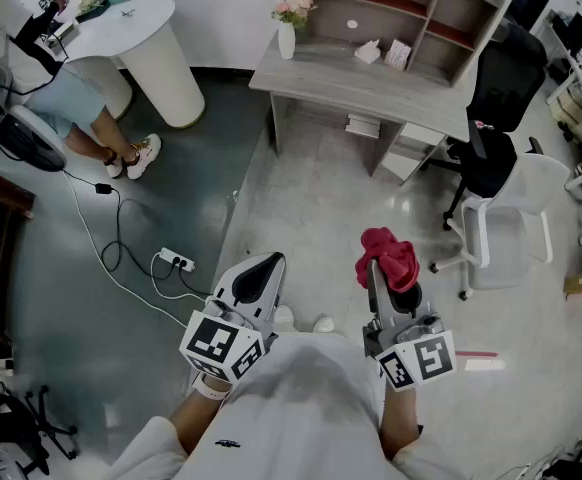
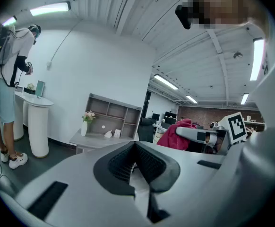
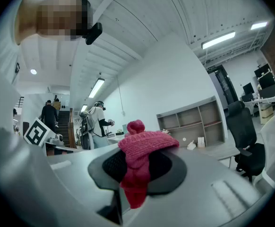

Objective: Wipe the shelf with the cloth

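The right hand-held gripper has its jaws pinched on a red knitted cloth, which bunches up over the tips and hangs down between them. The left hand-held gripper has its jaws pressed together with nothing between them. Both are held over the floor, well apart from the grey worktop. On that worktop stands the open wooden shelf, with a white vase of flowers at its left end.
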The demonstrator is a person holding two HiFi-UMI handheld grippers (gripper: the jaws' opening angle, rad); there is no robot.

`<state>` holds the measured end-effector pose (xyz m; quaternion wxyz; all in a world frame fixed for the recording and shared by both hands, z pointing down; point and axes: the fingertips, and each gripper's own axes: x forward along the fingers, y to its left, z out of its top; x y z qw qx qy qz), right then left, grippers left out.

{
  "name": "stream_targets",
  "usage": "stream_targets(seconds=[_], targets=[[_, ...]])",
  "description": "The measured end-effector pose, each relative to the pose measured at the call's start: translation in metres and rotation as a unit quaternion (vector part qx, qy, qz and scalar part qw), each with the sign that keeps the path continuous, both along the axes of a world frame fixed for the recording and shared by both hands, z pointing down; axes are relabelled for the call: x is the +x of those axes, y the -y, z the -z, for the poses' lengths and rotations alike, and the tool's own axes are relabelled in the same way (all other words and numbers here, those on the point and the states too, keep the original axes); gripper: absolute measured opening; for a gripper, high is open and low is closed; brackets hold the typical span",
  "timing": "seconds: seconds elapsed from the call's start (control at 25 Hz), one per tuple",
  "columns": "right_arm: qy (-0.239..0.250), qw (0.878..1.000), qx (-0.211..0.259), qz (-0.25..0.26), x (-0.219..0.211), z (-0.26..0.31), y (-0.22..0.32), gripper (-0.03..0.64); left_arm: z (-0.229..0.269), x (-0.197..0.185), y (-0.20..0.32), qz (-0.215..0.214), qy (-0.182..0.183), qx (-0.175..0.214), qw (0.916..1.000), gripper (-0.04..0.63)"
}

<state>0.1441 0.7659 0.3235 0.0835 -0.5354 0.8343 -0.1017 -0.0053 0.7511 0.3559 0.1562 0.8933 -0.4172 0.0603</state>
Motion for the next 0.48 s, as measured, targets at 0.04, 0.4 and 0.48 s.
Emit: stream_targets(seconds=[0.04, 0.4, 0.48], targets=[[0.000, 1.000, -0.001, 0.001, 0.000, -0.001, 0.000, 0.080, 0.000, 0.001, 0.000, 0.000, -0.002, 0.000, 1.0000, 0.000], [-0.003, 1.000, -0.011, 0.003, 0.000, -0.012, -0.002, 0.080, -0.003, 0.005, 0.002, -0.005, -0.002, 0.001, 1.0000, 0.000], [-0.004, 1.000, -0.017, 0.001, 0.000, -0.016, -0.002, 0.080, -0.006, 0.002, 0.001, 0.002, 0.000, -0.004, 1.0000, 0.000]])
